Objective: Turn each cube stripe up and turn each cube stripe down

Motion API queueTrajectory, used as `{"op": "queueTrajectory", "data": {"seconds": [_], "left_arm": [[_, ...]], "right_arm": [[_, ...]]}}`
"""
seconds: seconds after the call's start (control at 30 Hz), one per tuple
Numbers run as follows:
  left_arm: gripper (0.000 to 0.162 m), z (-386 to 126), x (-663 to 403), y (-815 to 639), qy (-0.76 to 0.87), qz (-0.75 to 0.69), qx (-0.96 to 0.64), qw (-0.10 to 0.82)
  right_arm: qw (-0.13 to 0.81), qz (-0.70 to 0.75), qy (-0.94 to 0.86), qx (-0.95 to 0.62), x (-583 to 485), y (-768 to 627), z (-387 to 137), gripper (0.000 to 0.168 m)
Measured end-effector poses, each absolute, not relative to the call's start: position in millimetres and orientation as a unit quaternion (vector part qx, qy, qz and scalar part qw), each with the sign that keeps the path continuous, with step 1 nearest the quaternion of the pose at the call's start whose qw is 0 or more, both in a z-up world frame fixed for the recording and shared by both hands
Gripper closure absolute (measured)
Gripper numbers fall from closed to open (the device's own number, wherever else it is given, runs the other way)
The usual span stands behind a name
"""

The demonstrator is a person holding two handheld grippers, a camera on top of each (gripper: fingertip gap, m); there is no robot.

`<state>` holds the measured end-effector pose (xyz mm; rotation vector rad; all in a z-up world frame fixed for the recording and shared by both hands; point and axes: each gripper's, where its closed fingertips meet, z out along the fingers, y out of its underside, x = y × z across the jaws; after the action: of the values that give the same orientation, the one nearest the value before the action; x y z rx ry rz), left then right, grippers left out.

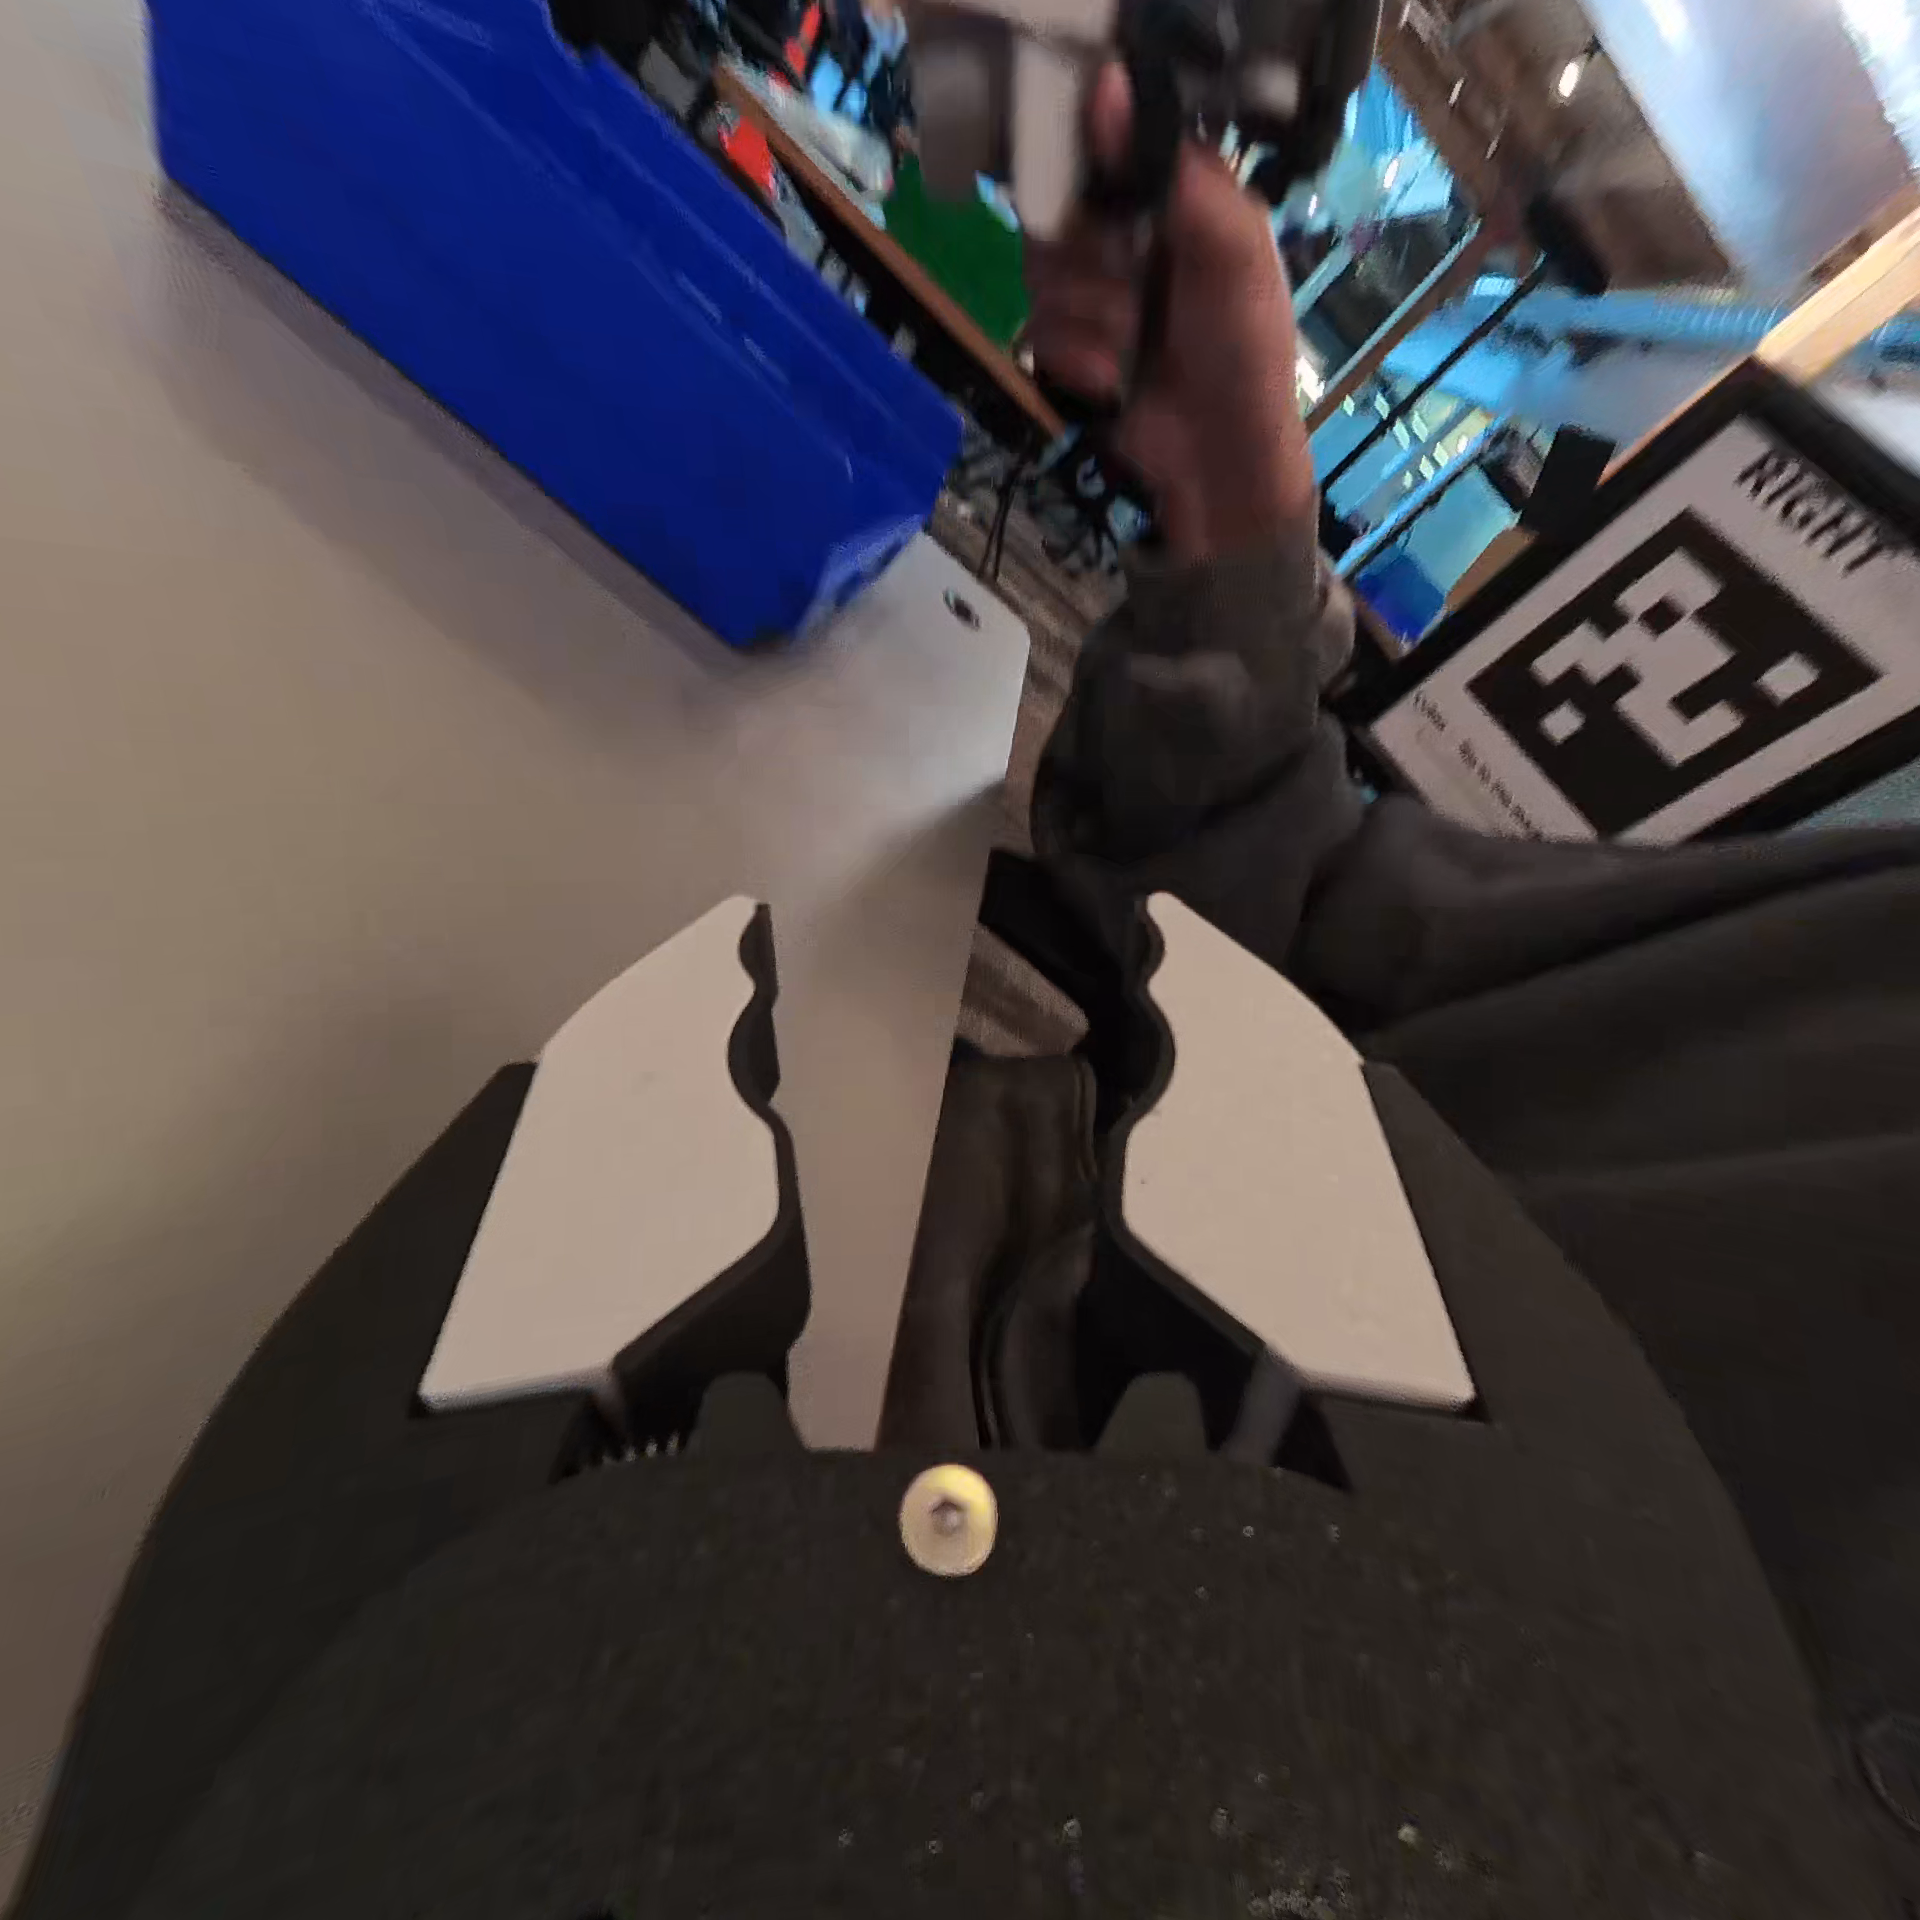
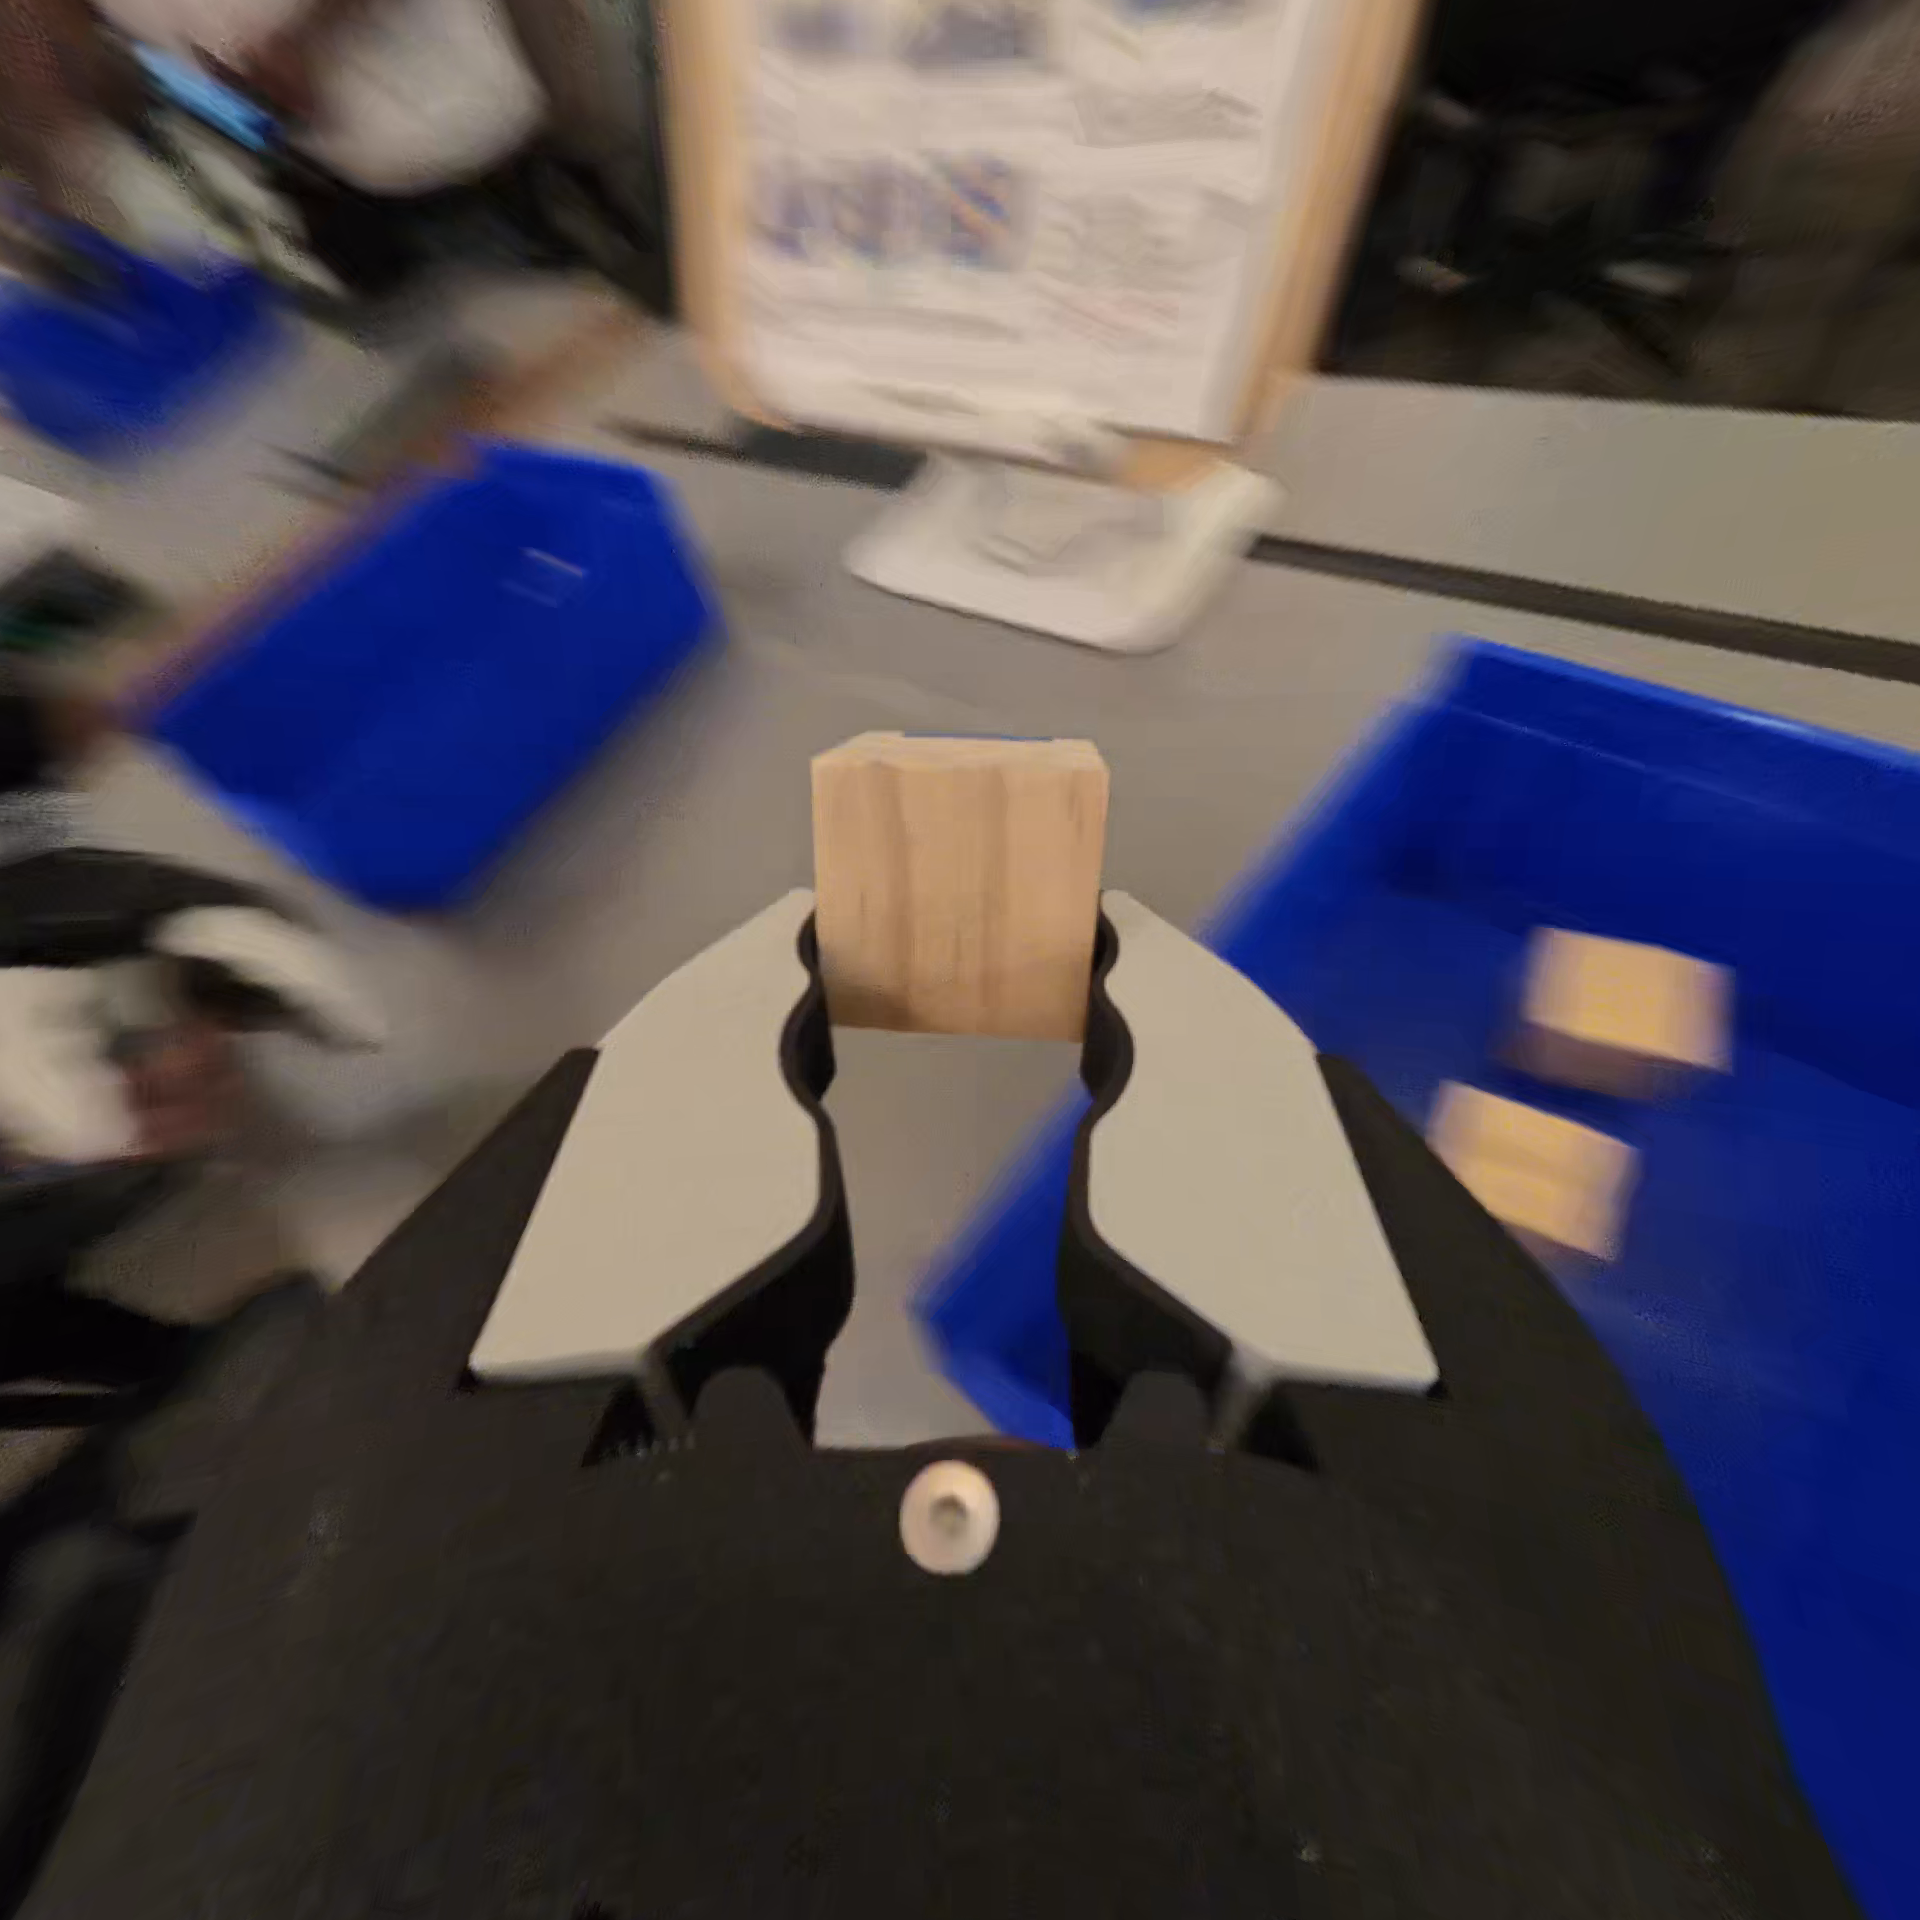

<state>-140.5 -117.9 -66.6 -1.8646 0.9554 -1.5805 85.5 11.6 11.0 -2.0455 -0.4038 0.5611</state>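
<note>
The right gripper point(image 2: 956, 940) is clenched on a wooden cube point(image 2: 958, 883), which sits pinched between the tips of its two fingers and juts forward past them. The cube's broad plain face turns toward the camera, and a thin strip of blue shows along its top edge. It is held clear above the grey desk point(image 2: 1455, 499), between two blue bins: one bin point(image 2: 447, 675) lies to the left and farther off, the other point(image 2: 1714, 831) is close on the right. Two more wooden cubes point(image 2: 1621, 997) point(image 2: 1532, 1169) lie inside the right bin, one just beside the other; they are too blurred to tell how their faces are turned.

The left gripper point(image 1: 956, 935) is released, its fingers spread apart with nothing between them. It points across the edge of the desk point(image 1: 312, 727), where a blue bin point(image 1: 540, 343) stands well ahead of it. Beyond the edge, a hand point(image 1: 1195, 395) in a dark sleeve grips a dark handle, and a black-and-white square marker point(image 1: 1662, 665) shows to the right.
</note>
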Motion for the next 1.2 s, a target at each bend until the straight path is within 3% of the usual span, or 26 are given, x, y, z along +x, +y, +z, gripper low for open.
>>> {"op": "queueTrajectory", "data": {"seconds": [0.07, 0.3, 0.63, 0.67, 0.73, 0.8, 0.9, 1.0, 1.1, 1.2], "left_arm": [[0.098, -69.2, -135.9, -139.2, 0.381, -0.587, -0.676, 0.229], [0.100, -61.6, -127.7, -156.1, 0.431, -0.575, -0.659, 0.221], [0.100, -68.6, -134.8, -151.0, 0.416, -0.591, -0.663, 0.195], [0.100, -70.9, -134.5, -150.5, 0.415, -0.590, -0.665, 0.193], [0.100, -74.8, -134.7, -149.7, 0.418, -0.582, -0.670, 0.192], [0.099, -75.5, -136.4, -145.8, 0.417, -0.571, -0.677, 0.204], [0.097, -74.5, -140.0, -142.2, 0.414, -0.561, -0.686, 0.208], [0.096, -76.2, -141.2, -136.2, 0.401, -0.557, -0.697, 0.209], [0.095, -83.9, -141.9, -132.4, 0.397, -0.544, -0.710, 0.205], [0.094, -83.4, -147.5, -127.3, 0.399, -0.520, -0.724, 0.214]], "right_arm": [[0.415, 0.118, -0.181, -0.884, 138.1, 34.8, -13.7, 0.123], [0.135, 0.089, -0.280, -0.946, 161.7, 74.5, -136.3, 0.122], [0.034, 0.016, -0.362, -0.932, 168.6, 74.4, -183.4, 0.123], [0.046, 0.012, -0.366, -0.929, 168.8, 76.1, -181.7, 0.122], [0.082, 0.012, -0.357, -0.930, 168.3, 78.5, -166.7, 0.098], [0.159, 0.010, -0.338, -0.927, 168.0, 77.4, -128.8, 0.091], [0.368, 0.079, -0.291, -0.879, 136.9, 60.8, -41.1, 0.096], [0.547, 0.288, -0.265, -0.740, 50.7, 1.3, 26.9, 0.108], [0.532, 0.486, -0.249, -0.648, -40.8, -77.0, 10.0, 0.101], [0.468, 0.516, -0.270, -0.664, -96.0, -121.0, -44.3, 0.101]]}}
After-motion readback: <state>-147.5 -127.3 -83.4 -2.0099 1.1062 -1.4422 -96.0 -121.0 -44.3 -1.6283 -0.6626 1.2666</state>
